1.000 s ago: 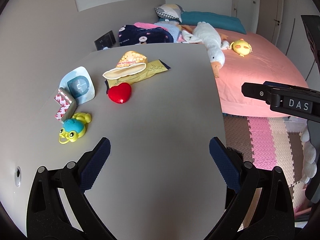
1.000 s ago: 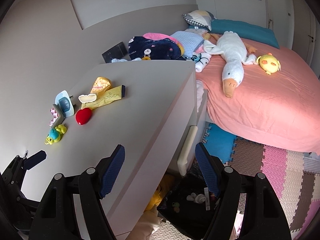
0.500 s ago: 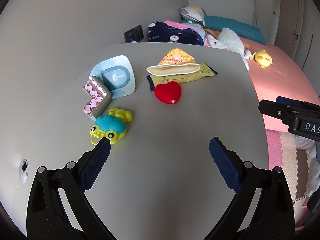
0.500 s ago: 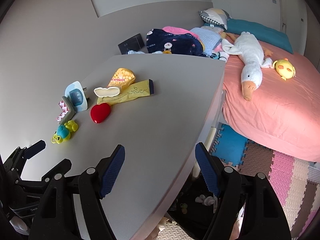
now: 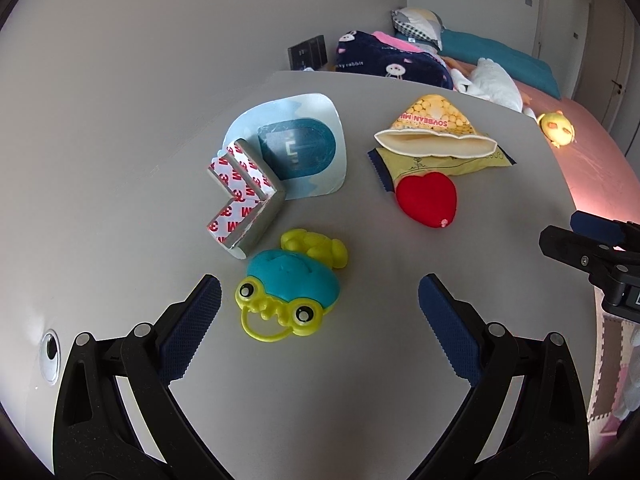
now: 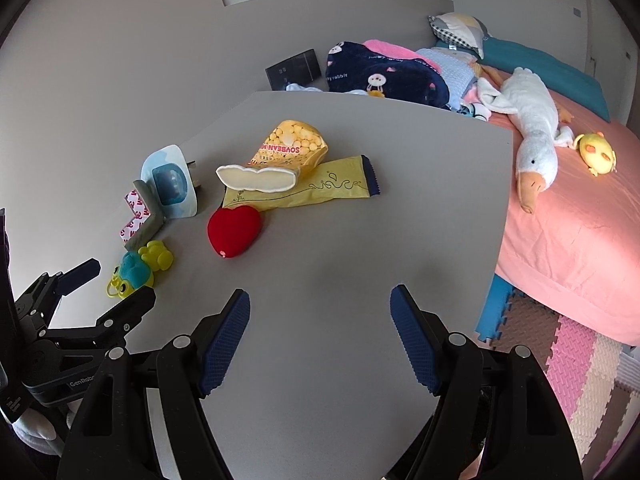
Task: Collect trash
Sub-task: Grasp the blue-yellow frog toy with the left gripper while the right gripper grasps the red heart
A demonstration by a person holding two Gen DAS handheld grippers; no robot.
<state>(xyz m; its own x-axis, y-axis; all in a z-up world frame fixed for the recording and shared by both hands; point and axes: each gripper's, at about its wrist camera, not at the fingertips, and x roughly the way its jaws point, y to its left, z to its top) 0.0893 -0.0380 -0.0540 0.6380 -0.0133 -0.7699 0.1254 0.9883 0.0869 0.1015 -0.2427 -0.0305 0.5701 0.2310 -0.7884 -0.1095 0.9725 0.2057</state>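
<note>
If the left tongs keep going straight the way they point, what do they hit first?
Most likely the frog toy: it lies just ahead of the open left tongs, nearer the left pad. Depth is hard to judge; they might meet the bare table first.

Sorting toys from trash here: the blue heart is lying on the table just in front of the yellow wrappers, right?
Not quite: the heart is red, not blue, as the right wrist view shows. It does lie on the table just in front of the yellow wrappers.

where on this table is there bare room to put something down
Bare: the table from the red heart toward the bed-side edge, and the near strip in front of both open grippers. Crowded: the wall side, around the frog toy, corner guard and snack wrappers.
</note>
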